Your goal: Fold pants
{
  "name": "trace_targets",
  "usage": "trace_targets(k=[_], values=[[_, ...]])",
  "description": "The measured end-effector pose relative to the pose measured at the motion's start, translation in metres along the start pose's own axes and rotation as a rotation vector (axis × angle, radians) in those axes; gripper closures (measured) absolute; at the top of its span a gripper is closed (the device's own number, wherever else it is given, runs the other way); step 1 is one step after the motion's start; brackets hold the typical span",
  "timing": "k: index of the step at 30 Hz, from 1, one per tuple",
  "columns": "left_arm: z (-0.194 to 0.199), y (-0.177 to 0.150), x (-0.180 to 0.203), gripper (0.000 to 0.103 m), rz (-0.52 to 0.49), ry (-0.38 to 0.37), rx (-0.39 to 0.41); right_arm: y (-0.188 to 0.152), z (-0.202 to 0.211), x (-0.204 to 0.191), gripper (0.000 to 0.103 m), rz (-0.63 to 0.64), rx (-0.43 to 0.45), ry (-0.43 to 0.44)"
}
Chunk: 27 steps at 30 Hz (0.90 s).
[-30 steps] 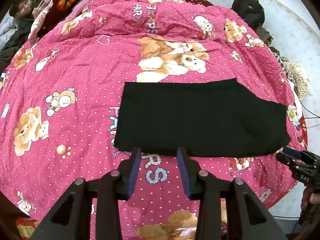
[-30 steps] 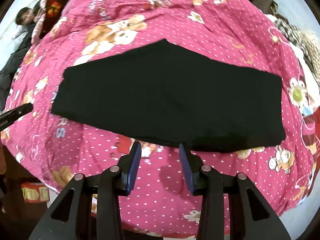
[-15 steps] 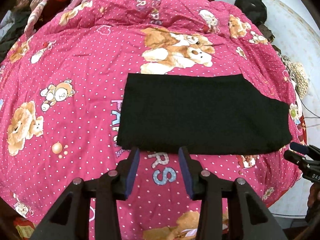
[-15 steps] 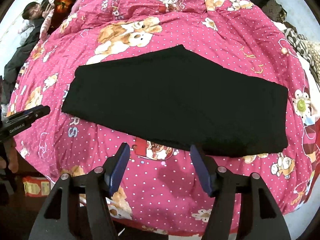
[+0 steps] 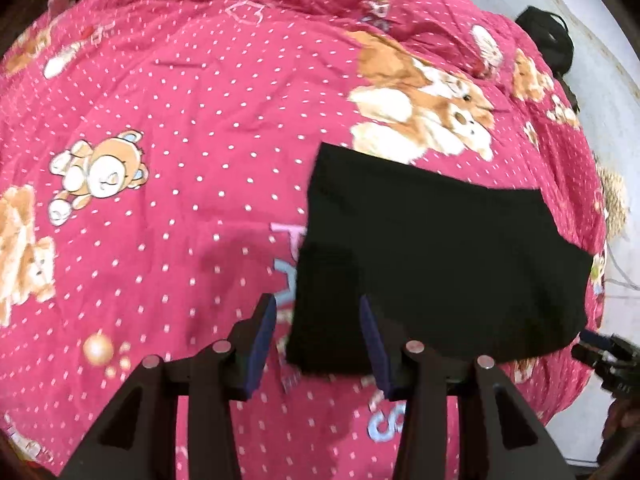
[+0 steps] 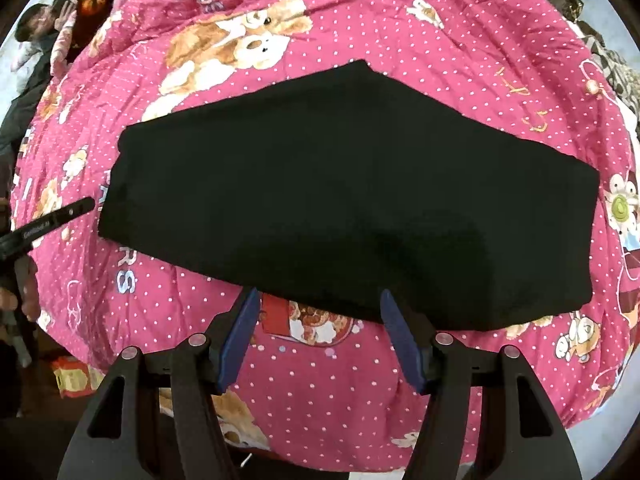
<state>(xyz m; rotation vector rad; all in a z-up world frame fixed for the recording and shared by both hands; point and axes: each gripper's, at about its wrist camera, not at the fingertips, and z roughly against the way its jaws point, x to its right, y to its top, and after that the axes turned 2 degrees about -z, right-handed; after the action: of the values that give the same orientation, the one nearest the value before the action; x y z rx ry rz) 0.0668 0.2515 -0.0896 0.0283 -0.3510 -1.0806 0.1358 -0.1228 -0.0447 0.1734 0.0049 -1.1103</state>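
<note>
Pink bear quilt (image 6: 460, 32) under black pants (image 6: 340, 184), already folded to a flat slab mid-bed; left gripper (image 5: 318, 330) and right gripper (image 6: 320, 332) spread, empty, at near edge; likely another fold left.

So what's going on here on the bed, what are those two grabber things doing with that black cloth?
A person is folding a pair of black pants laid flat on a pink teddy-bear quilt, using a handheld gripper in each hand. The left gripper is open, its fingers either side of the near left corner of the pants. The right gripper is open too, sitting just off the near edge toward the right end. Neither has hold of the fabric yet, and the pants lie in a flat, already partly folded shape.
</note>
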Motion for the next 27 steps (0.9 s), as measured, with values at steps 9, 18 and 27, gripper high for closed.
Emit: trace_targets(k=[9, 18, 27], values=[[-0.041, 0.019, -0.015, 0.056, -0.002, -0.113, -0.04, 0.008, -0.017, -0.002, 0.04, -0.03, -0.051, -0.015], [-0.041, 0.015, -0.013, 0.056, -0.016, -0.22, -0.006, 0.003, -0.021, 0.0, 0.04, -0.026, -0.074, -0.035], [-0.051, 0.016, -0.016, 0.082, 0.042, -0.171, -0.023, -0.01, -0.012, 0.011, 0.04, -0.067, -0.047, -0.026]])
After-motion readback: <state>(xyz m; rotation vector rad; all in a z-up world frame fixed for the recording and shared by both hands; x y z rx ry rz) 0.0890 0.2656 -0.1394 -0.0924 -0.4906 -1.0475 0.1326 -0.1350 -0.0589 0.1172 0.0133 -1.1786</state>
